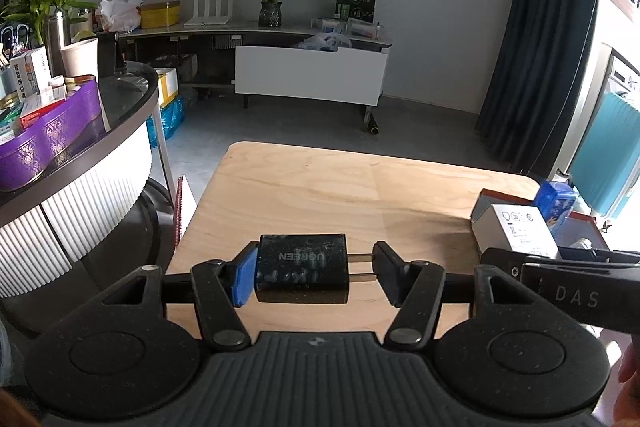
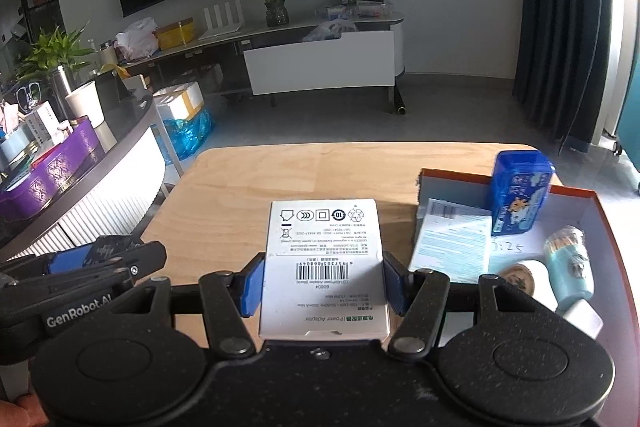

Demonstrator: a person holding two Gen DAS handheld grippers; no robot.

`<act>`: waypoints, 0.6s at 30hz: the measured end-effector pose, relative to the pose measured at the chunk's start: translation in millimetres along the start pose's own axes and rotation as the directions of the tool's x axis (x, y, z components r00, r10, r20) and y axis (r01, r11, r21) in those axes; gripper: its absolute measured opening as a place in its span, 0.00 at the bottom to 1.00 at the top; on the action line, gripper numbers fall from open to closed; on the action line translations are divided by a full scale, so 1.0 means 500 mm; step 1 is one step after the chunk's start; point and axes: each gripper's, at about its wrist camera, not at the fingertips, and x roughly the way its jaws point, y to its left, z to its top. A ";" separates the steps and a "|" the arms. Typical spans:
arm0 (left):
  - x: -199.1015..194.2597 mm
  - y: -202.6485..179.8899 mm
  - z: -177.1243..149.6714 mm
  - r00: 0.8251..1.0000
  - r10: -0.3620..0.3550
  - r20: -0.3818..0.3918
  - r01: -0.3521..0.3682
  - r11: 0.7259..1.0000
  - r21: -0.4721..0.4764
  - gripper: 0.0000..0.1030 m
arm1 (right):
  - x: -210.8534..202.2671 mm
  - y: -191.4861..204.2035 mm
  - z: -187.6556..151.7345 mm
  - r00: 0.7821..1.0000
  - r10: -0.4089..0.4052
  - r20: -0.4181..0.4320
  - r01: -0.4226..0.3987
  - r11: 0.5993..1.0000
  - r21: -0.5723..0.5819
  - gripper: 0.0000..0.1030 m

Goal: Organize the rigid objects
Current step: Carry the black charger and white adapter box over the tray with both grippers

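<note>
My left gripper (image 1: 316, 273) is shut on a black UGREEN charger (image 1: 302, 267), one pad on its body and the other on its two prongs, above the wooden table (image 1: 360, 195). My right gripper (image 2: 322, 285) is shut on a white power adapter box (image 2: 324, 267), held over the table. That box also shows in the left wrist view (image 1: 516, 231). The left gripper shows at the left of the right wrist view (image 2: 92, 259).
A red-rimmed tray (image 2: 592, 199) at the table's right holds a blue tin (image 2: 520, 191), a leaflet (image 2: 452, 243), a light blue bottle (image 2: 570, 267) and a small round jar (image 2: 520, 277). A round counter (image 1: 120, 131) with a purple box (image 1: 48, 135) stands left.
</note>
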 end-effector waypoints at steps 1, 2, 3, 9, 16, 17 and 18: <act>-0.002 -0.002 -0.001 1.000 -0.001 0.000 0.001 1.000 0.000 0.59 | -0.005 -0.003 -0.003 1.000 -0.002 0.000 0.002 1.000 0.003 0.69; -0.004 -0.005 -0.002 1.000 -0.004 0.000 0.004 1.000 0.001 0.59 | -0.009 -0.006 -0.005 1.000 -0.005 0.001 0.005 1.000 0.006 0.69; -0.006 -0.007 -0.003 1.000 -0.009 0.001 0.009 1.000 0.000 0.59 | -0.014 -0.009 -0.007 1.000 -0.008 0.003 0.008 1.000 0.008 0.69; -0.014 -0.024 -0.011 0.999 -0.047 0.003 0.047 0.999 0.013 0.59 | -0.040 -0.023 -0.016 1.000 -0.026 0.017 0.025 1.000 0.006 0.69; -0.025 -0.041 -0.020 0.998 -0.070 0.004 0.070 0.997 0.027 0.59 | -0.064 -0.042 -0.026 0.999 -0.042 0.030 0.041 0.999 0.017 0.69; -0.026 -0.043 -0.020 0.997 -0.072 0.004 0.072 0.997 0.031 0.59 | -0.066 -0.044 -0.027 0.999 -0.043 0.030 0.042 0.999 0.019 0.69; -0.027 -0.045 -0.021 0.997 -0.075 0.003 0.075 0.997 0.031 0.59 | -0.069 -0.046 -0.027 0.999 -0.044 0.031 0.043 0.999 0.020 0.69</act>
